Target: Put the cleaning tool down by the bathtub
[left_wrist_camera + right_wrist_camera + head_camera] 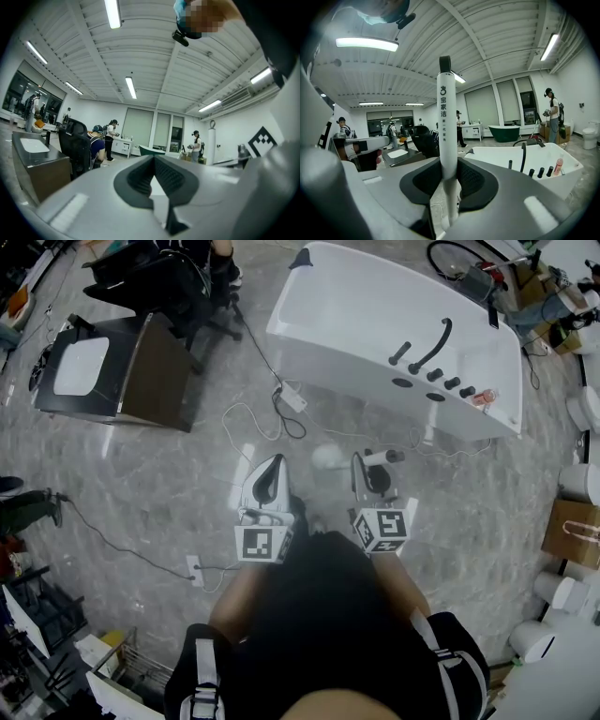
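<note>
the right gripper [446,161] has its jaws closed partway round the white handle of the cleaning tool [445,117]. the dark pads press on the handle from both sides, and it stands upright between them, its black tip up and dark print running down it. the left gripper [153,157] has its jaws brought together at the tips with nothing between them. it is held just beside the right gripper, on the side farther from the bathtub [375,310].

both grippers are in front of the person, a short way off the long side of the white bathtub, so the tool is in the air near the tub and not on the ground. a black faucet [434,343] and a row of black knobs sit on the tub's near rim, and a small pink bottle [558,165] stands at the end of that row.

the floor [169,484] is grey, glossy and marbled, with cables trailing from the tub's corner. well away from the bathtub stands a dark counter [155,376] with a white basin [80,367] set into it, and a black office chair [159,277] beyond that. a brown paper bag [572,531] sits off the tub's faucet end. farther back in the bright room, under strip lights, are a dark green tub [505,131] and several people.
</note>
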{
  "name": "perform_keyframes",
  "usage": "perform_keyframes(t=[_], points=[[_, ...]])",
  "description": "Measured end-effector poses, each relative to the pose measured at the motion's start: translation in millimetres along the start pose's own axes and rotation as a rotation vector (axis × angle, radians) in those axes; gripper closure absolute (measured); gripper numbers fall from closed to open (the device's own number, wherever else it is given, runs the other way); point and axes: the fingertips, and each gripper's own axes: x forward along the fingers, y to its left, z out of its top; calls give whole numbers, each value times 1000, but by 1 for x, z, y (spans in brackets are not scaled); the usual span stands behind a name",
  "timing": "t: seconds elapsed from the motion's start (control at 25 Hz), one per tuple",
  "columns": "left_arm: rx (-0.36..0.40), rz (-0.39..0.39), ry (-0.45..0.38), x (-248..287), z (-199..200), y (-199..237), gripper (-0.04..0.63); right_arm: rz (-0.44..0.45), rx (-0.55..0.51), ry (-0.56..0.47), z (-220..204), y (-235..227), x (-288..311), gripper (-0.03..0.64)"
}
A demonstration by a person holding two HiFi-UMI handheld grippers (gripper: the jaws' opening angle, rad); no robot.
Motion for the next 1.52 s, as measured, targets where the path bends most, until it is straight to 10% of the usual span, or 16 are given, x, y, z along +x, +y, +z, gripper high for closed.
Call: perform_keyframes(t=[1.52], points=[[-19, -156, 39, 130, -7, 70, 589, -166, 35, -3, 19, -25, 134, 523]])
